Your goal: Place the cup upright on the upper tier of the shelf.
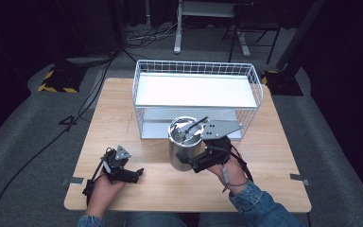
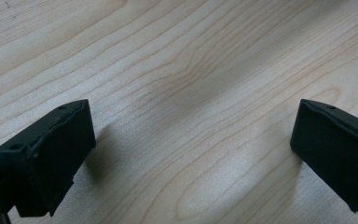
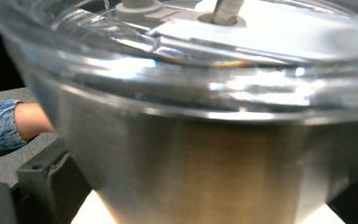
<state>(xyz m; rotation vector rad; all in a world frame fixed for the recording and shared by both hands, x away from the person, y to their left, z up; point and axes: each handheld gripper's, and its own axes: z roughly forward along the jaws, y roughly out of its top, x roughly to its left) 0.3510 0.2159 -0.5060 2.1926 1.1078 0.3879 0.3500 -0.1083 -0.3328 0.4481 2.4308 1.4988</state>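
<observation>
Sideways right gripper [image 1: 199, 158] on steel canister [image 1: 183, 146] (jaws astride), left gripper [image 1: 133, 175] flat

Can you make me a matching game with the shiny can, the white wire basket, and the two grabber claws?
Things:
1. steel canister
2. wire basket
3. left gripper
4. right gripper

Places or states:
A. at the table's far side
B. open over bare wood
C. clamped on the canister
D. upright, clear lid on top

Pairs: 1-D, 2-A, 3-B, 4-C
</observation>
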